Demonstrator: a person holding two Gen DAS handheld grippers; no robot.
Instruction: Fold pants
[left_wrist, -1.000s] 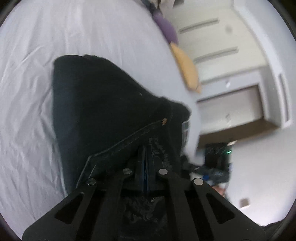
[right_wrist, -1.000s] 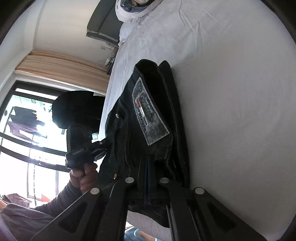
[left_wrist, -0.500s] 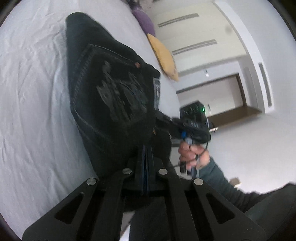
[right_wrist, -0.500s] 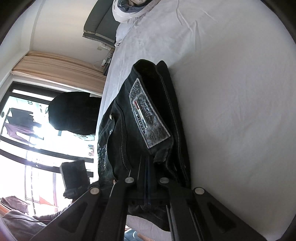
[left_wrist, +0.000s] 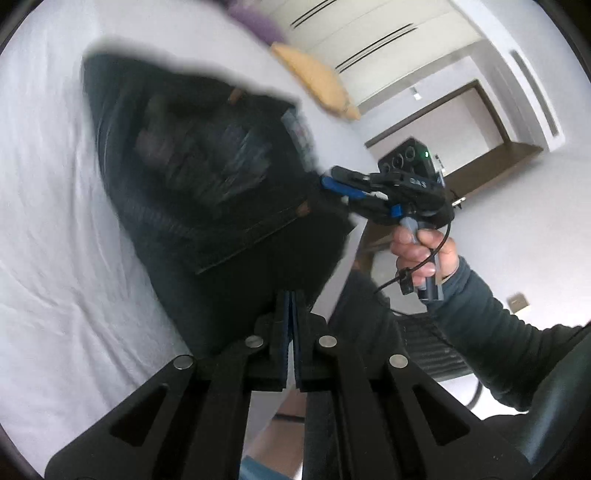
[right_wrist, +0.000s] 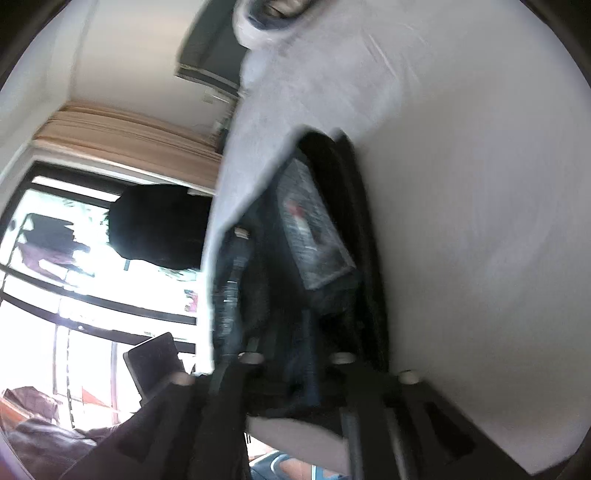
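The black jeans (left_wrist: 221, 206) lie folded on the white bed sheet (left_wrist: 55, 258), filling the centre of the left wrist view, with a back pocket seam facing the camera. The left gripper (left_wrist: 291, 306), at the lower middle of that frame, has its jaws pressed together on the near edge of the denim. At the right of the frame, a hand (left_wrist: 424, 251) in a dark sleeve holds the right gripper (left_wrist: 332, 181), whose blue-tipped jaws are opening at the jeans' right edge; the blur hides whether the pads touch the fabric. In the right wrist view the jeans' waistband patch (right_wrist: 314, 236) sits at centre, the sheet to the right.
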